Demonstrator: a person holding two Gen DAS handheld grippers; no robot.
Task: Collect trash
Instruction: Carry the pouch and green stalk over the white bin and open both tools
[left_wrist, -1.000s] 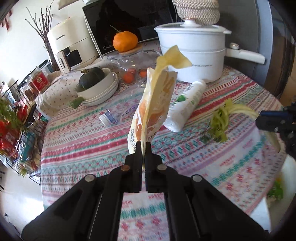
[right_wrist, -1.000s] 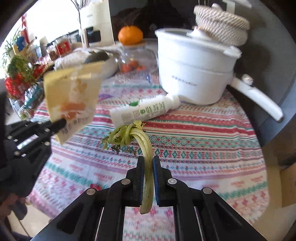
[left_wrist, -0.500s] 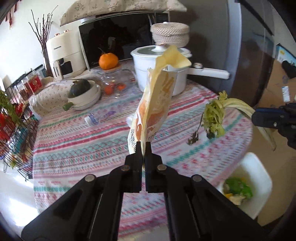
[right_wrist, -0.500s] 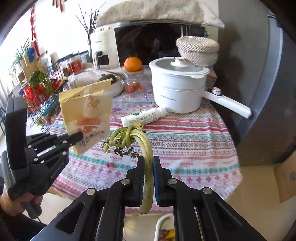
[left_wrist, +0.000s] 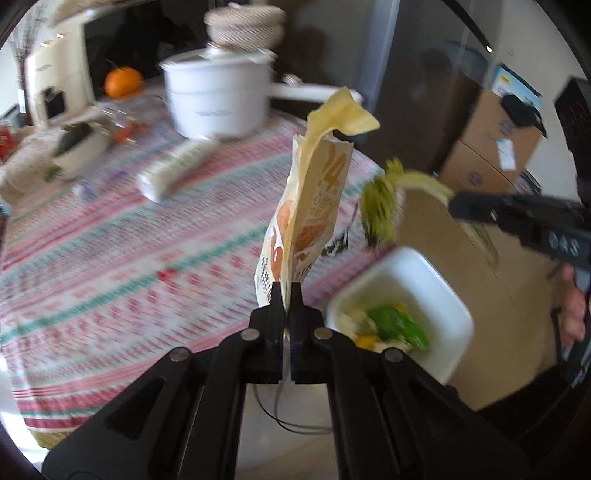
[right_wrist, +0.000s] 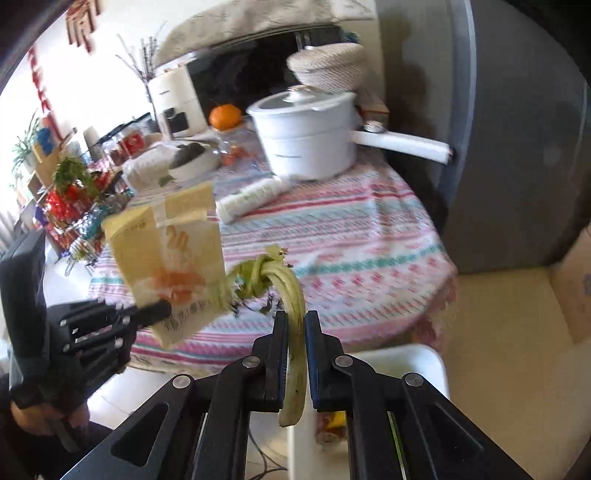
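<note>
Currently both tools carry trash clear of the striped, cloth-covered round bench (left_wrist: 110, 236). The left tool (left_wrist: 285, 291) is pressed together on the bottom edge of a yellow paper snack pouch with orange print (left_wrist: 306, 206), which stands upright above the jaws, its long axis running toward the top of the frame. The right tool (right_wrist: 295, 325) pinches a limp green vegetable stalk with a knotted leafy end (right_wrist: 291, 295); the stalk runs along the jaws, the leafy end away from the camera, the cut end hanging toward the lower edge of the frame.

The deciding relation is the white rectangular plastic bin (left_wrist: 424, 280), already holding green and yellow scraps. In the left wrist view it lies lower right of the pouch, just beside the left tool. In the right wrist view its rim (right_wrist: 413, 354) appears directly below and behind the right jaws, at lower centre of the frame.

Judgement: the stalk looks nearer to being over the opening. The pouch appears beside the rim, so it likely needs a shift toward frame right before release. Motion blur limits certainty on exact overlap.
</note>
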